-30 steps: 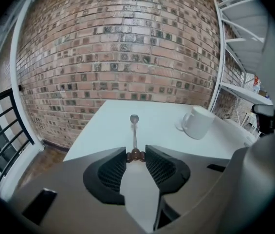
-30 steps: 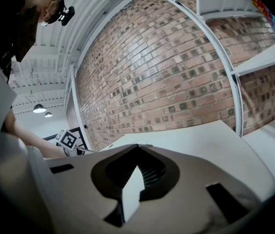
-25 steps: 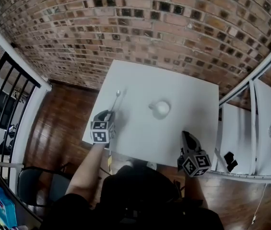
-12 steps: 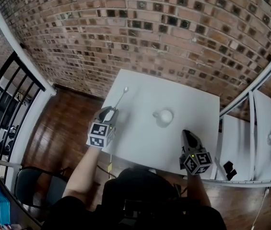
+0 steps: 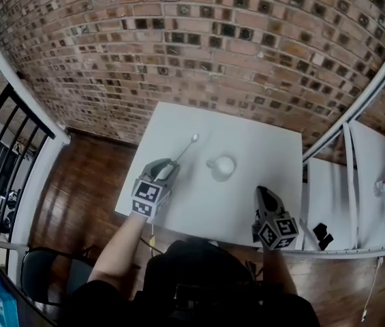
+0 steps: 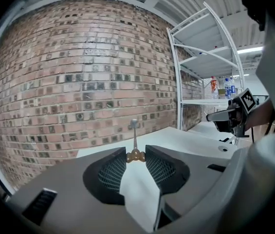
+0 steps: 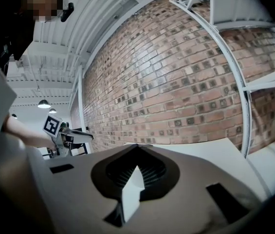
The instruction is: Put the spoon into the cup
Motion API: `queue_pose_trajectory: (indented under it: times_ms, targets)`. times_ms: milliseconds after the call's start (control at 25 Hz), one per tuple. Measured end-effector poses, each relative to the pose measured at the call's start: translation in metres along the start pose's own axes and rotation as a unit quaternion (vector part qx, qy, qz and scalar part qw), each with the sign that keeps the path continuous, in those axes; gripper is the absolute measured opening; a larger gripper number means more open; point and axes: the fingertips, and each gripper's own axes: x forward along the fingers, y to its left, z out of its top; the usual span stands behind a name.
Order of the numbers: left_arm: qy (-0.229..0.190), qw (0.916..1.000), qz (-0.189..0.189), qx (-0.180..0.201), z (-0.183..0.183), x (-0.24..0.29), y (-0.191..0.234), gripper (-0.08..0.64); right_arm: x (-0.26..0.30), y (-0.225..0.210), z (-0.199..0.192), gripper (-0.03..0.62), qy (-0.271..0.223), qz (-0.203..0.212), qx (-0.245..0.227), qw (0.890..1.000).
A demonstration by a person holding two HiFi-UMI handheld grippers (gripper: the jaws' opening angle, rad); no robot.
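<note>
The left gripper (image 6: 136,156) is clamped on the very tip of the spoon's (image 6: 134,130) handle, left of the cup (image 5: 222,166). So slight a hold could let the spoon swivel or drop short of the cup. The right gripper (image 7: 136,146), closed and empty, sits on the person's side of the cup.

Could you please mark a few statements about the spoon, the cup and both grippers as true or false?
1. The left gripper holds the spoon by the end of its handle. True.
2. The spoon already stands in the cup. False: it is between the left gripper's jaws, to the left of the cup in the head view.
3. The right gripper has its jaws together with nothing between them. True.
4. The cup sits on the metal shelf. False: it stands on the white table.
</note>
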Motion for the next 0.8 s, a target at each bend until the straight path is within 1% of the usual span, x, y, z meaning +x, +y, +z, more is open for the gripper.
queue_pose_trajectory:
  times_ms: [240,400,480,600,800]
  targets:
    - [0.015,0.9976,-0.067,0.01,-0.008,0.026,-0.043,0.118,-0.015,-0.017,0.003,0.005,-0.006,-0.026,0.0,1.0]
    - [0.037,0.9938,-0.104,0.014,-0.023,0.037,-0.067,0.118,-0.019,-0.021,0.005,0.005,-0.01,-0.035,0.002,0.999]
    - [0.053,0.991,-0.121,0.023,-0.032,0.042,-0.078,0.118,-0.021,-0.022,0.007,0.005,-0.014,-0.038,0.003,0.999]
    - [0.08,0.9864,-0.139,0.039,-0.048,0.051,-0.09,0.118,-0.025,-0.027,0.008,0.005,-0.019,-0.045,0.006,0.999]
    - [0.111,0.9813,-0.153,0.039,-0.064,0.064,-0.097,0.12,-0.029,-0.035,0.008,0.005,-0.021,-0.056,0.011,0.998]
